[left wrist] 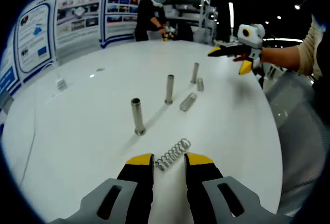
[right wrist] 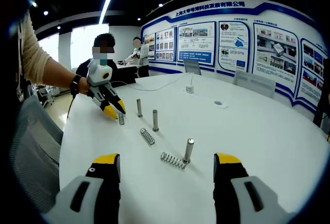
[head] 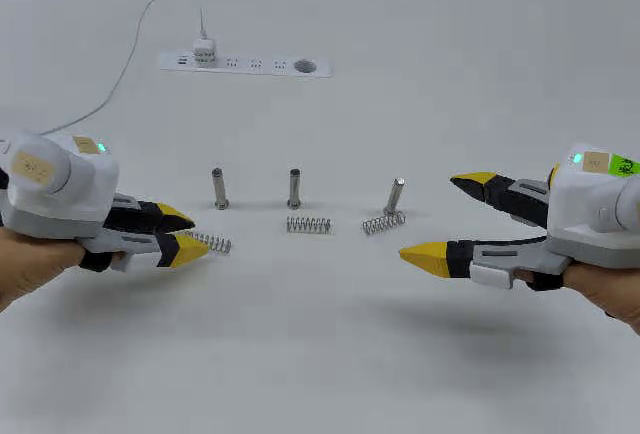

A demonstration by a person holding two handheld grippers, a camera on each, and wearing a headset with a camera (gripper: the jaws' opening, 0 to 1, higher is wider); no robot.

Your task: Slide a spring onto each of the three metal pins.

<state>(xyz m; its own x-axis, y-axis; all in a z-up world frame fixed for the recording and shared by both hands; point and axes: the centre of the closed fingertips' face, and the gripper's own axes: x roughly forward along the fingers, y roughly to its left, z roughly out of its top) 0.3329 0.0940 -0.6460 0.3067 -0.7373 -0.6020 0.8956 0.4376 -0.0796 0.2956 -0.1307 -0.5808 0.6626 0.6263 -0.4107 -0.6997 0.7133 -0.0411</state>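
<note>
Left spring (left wrist: 172,154): lay flat on the white table (head: 320,354), its near end between the yellow fingertips (left wrist: 140,159) of the left gripper (head: 188,232), the rest reaching out past them. The fingers were narrowly parted and not clamped, with a gap showing beside the coil. Left pin (head: 219,187): upright, just beyond this spring. Middle spring (head: 308,224): flat, just before the upright middle pin (head: 294,188). Right spring (head: 383,222): flat, just beside the foot of the right pin (head: 395,196). Right gripper (head: 430,216): fingers wide apart, holding nothing, near the right pin. Power strip (head: 245,62): at the table's far side.
</note>
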